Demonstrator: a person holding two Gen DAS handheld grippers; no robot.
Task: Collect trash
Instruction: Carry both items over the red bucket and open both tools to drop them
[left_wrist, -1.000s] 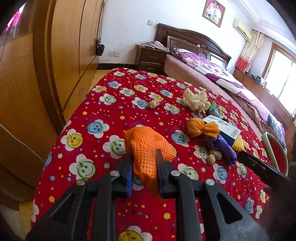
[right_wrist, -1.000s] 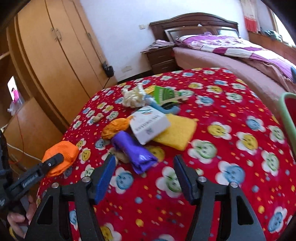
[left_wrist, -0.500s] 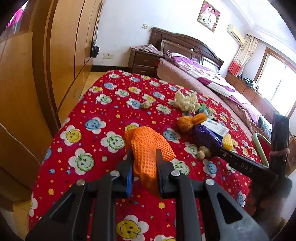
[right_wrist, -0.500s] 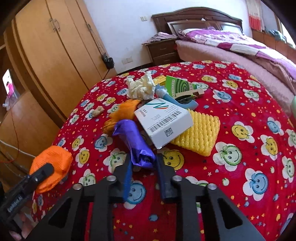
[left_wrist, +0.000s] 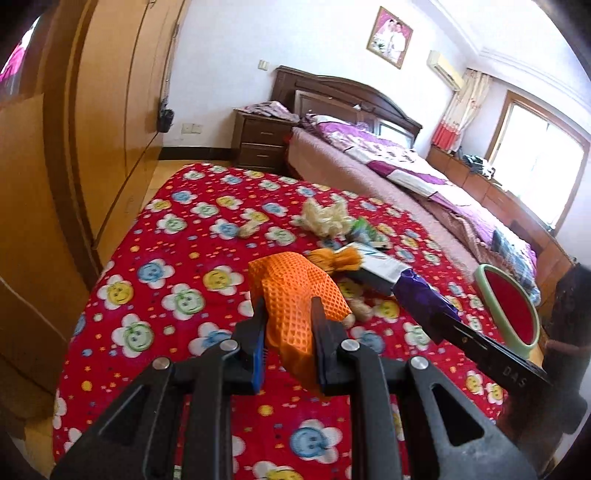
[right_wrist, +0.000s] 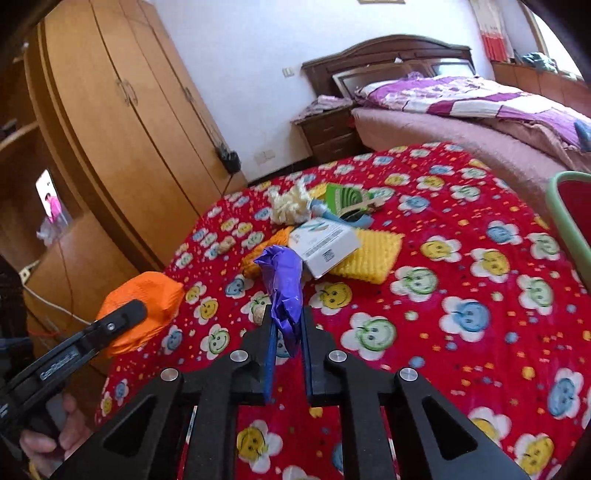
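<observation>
My left gripper (left_wrist: 288, 310) is shut on an orange foam net (left_wrist: 291, 284) and holds it above the red flowered tablecloth (left_wrist: 166, 295). My right gripper (right_wrist: 286, 321) has its jaws closing on a crumpled purple wrapper (right_wrist: 284, 277); the pads press it and it stands up off the cloth. In the left wrist view that wrapper (left_wrist: 421, 291) shows at the tip of the right gripper's finger. In the right wrist view the orange net (right_wrist: 147, 295) hangs at the far left. A white box (right_wrist: 325, 243), yellow foam net (right_wrist: 369, 254) and cream crumpled paper (right_wrist: 286, 206) lie behind.
A green-rimmed red bin (left_wrist: 509, 306) stands at the table's right edge. A green packet (right_wrist: 341, 199), an orange wrapper (left_wrist: 332, 258) and small nut shells (right_wrist: 225, 243) also lie on the cloth. A wooden wardrobe (right_wrist: 129, 129) stands left, and a bed (right_wrist: 480, 107) lies behind.
The right gripper went from open before the purple wrapper to shut on it, and lifted it. The left gripper rose a little with the orange net.
</observation>
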